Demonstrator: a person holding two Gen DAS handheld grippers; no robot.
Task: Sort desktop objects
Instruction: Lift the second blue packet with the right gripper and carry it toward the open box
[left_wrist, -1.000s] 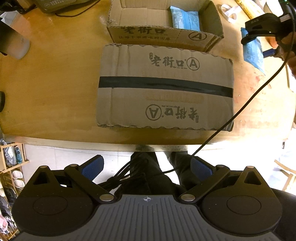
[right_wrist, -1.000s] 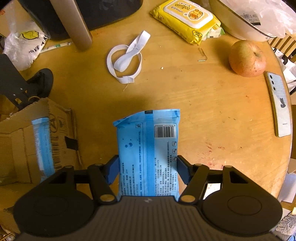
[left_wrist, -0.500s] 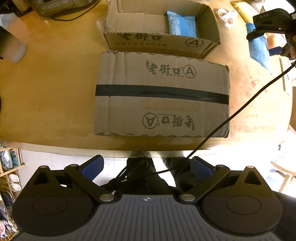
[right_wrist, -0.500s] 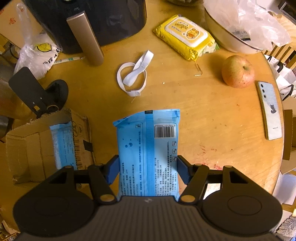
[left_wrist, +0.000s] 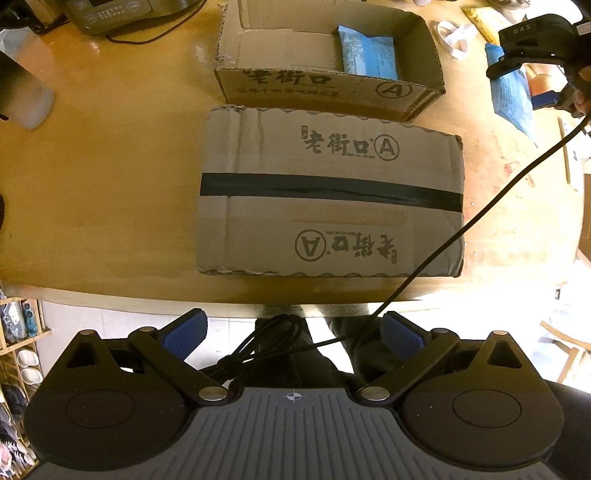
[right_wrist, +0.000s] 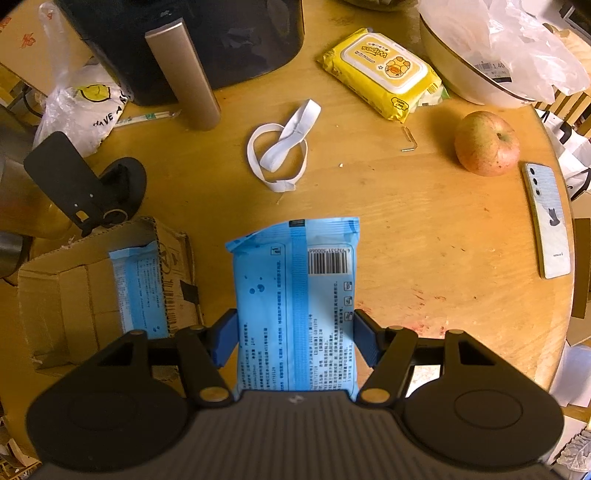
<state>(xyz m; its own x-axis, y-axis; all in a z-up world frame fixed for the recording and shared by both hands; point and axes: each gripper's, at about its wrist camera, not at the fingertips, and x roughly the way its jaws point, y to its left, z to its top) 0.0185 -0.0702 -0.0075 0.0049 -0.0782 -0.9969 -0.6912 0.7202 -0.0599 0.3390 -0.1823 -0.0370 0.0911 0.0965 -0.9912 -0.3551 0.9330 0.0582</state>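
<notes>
My right gripper (right_wrist: 293, 332) is shut on a blue tissue pack (right_wrist: 295, 291), which hangs clear above the round wooden table; the left wrist view shows the same blue tissue pack (left_wrist: 511, 99) at far right. An open cardboard box (left_wrist: 424, 85) holds another blue pack (left_wrist: 367, 55) against its right wall; in the right wrist view that open box (right_wrist: 74, 288) sits at lower left. A closed, taped cardboard box (left_wrist: 328, 192) lies in front of it. My left gripper (left_wrist: 293, 334) hangs open over the table's near edge, holding nothing.
On the table lie a white elastic band (right_wrist: 280, 151), a yellow wipes pack (right_wrist: 380, 74), an apple (right_wrist: 485, 144), a phone (right_wrist: 548, 221), a bowl with a plastic bag (right_wrist: 480, 55), a black appliance (right_wrist: 207, 40) and a black stand (right_wrist: 85, 188). A cable (left_wrist: 461, 236) crosses the closed box.
The right gripper has risen with the blue pack, so the table looks farther away. In the left wrist view the boxes have slid down a little.
</notes>
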